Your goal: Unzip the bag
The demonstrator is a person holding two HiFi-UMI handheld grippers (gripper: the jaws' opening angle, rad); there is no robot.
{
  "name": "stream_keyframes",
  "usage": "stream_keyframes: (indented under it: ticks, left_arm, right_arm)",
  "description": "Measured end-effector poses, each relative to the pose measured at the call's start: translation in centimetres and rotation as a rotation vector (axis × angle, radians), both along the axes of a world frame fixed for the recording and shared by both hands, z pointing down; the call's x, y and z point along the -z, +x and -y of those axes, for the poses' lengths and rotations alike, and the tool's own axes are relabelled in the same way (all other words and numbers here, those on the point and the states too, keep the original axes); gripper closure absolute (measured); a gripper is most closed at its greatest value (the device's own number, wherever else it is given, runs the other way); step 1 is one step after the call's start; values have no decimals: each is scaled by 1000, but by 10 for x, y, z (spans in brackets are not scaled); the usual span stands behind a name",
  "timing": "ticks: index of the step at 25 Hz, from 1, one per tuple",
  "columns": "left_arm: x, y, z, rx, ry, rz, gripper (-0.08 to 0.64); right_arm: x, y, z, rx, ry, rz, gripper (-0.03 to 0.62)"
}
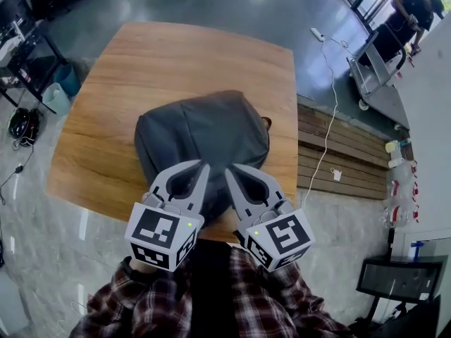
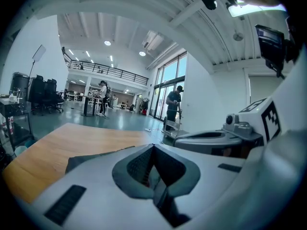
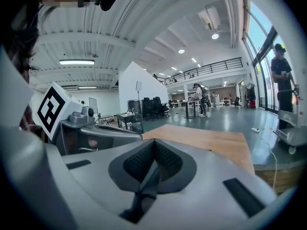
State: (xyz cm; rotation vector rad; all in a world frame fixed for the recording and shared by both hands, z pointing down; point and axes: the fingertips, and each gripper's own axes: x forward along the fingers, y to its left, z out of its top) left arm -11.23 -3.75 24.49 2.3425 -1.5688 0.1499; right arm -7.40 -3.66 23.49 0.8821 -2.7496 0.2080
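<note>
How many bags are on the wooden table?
1. The dark grey bag lies on the table's near half, toward the person; the left tool and right tool, both shut, overlap its near end in the head view. Anything flat beneath it would be hidden.

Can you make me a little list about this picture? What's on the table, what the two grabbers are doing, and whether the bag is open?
Table: wooden table, light brown
On it: one dark grey bag, lying flat
Bag open?: no opening shows, and the zipper can't be seen from here
Left gripper: jaws together, holding nothing, over the bag's near end
Right gripper: jaws together, holding nothing, beside the left one
Unzipping: not started
</note>
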Motion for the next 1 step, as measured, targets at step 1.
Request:
stream_keyframes:
  ticks: [1]
  left_arm:
    - [-1, 0, -1, 1, -1, -1, 551]
  right_arm:
    - [-1, 0, -1, 0, -1, -1, 581]
